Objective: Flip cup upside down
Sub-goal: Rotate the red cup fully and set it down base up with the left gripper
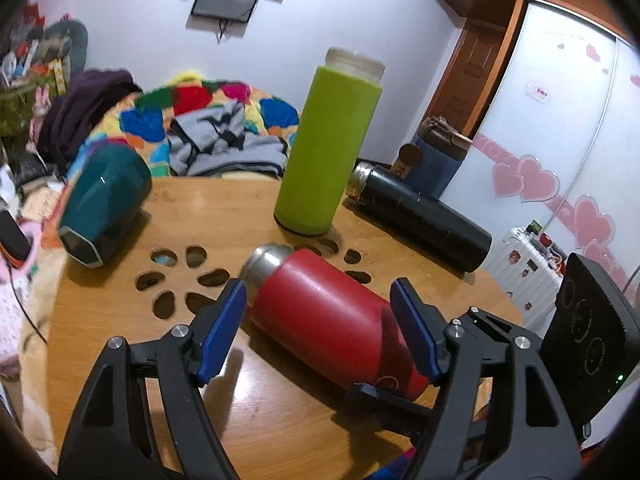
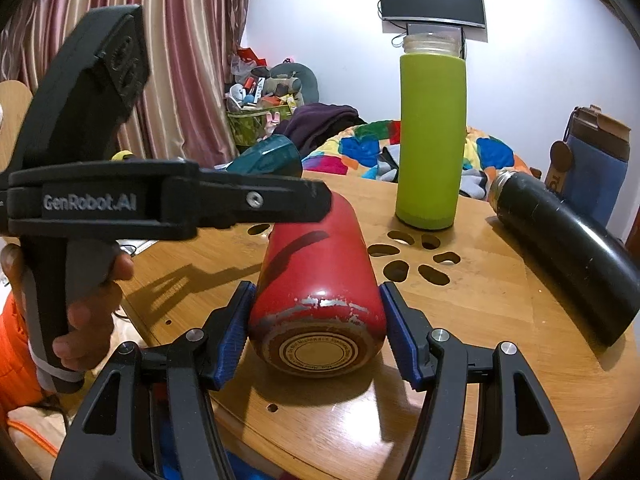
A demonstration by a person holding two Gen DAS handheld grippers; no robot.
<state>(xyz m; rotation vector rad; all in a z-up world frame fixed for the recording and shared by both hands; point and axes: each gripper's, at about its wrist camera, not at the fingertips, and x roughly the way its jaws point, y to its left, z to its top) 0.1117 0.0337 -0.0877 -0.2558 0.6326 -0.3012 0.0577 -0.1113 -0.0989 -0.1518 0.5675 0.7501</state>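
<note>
Red metal cup with steel neck [image 2: 320, 276] lies sideways on round wooden surface [image 2: 500, 300]. Our right tool [image 2: 318, 334] pinches its base for upending; left tool [image 1: 320, 320] straddles body, spread, not touching.

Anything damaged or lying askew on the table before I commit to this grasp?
Yes. The red cup lies on its side, paint chipped to bare metal around its base rim. The black flask and teal cup also lie tipped over; only the green bottle stands upright. No spills visible.

Green bottle [image 1: 328, 152] upright; black flask [image 1: 420, 216] lying.
</note>
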